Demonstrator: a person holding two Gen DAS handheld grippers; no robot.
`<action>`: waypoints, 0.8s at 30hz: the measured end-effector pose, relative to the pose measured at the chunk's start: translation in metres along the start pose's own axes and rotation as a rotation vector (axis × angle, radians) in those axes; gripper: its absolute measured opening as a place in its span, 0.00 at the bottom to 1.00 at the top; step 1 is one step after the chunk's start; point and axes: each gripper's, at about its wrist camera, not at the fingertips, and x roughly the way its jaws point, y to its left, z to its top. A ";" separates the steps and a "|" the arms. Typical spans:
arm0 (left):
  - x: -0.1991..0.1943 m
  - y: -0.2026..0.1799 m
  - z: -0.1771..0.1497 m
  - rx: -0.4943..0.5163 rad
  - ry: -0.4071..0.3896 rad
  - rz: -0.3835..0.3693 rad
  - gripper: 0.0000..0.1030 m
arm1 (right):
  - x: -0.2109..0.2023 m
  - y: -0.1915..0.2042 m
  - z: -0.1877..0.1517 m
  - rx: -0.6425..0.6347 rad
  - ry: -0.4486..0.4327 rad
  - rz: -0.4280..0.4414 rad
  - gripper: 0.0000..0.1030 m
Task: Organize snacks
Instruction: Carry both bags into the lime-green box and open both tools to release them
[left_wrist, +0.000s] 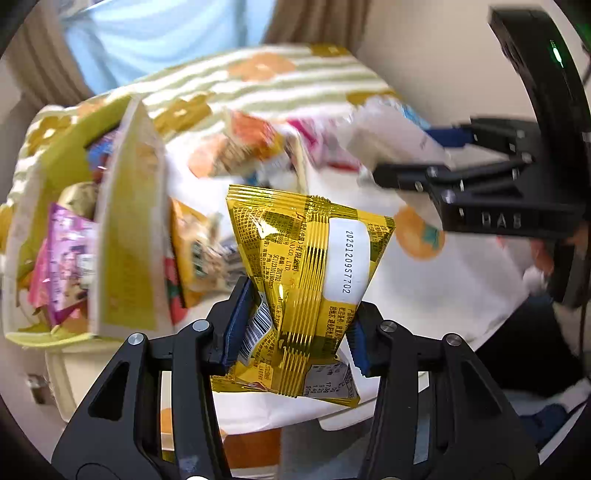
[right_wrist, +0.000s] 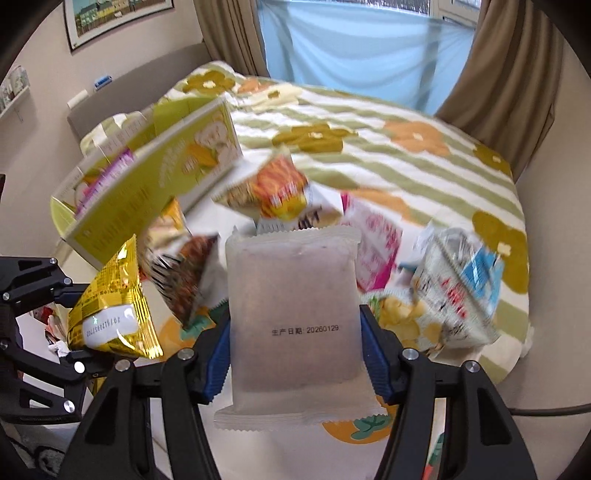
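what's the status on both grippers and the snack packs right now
Left gripper shut on crinkled gold foil snack packet. Right gripper shut on frosted white plastic snack pouch. Yellow-green cardboard box partly filled, loose packets on bedspread.

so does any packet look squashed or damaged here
Yes: the gold packet is pinched in at its waist where the left gripper clamps it. The frosted white packet in the right gripper looks flat and unharmed.
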 end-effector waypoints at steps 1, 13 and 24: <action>-0.008 0.003 0.003 -0.019 -0.017 0.006 0.42 | -0.007 0.003 0.006 -0.008 -0.014 0.002 0.56; -0.086 0.136 0.031 -0.176 -0.195 0.111 0.42 | -0.039 0.061 0.085 -0.040 -0.144 0.082 0.56; -0.079 0.295 0.042 -0.208 -0.142 0.101 0.42 | 0.006 0.163 0.163 0.033 -0.166 0.104 0.56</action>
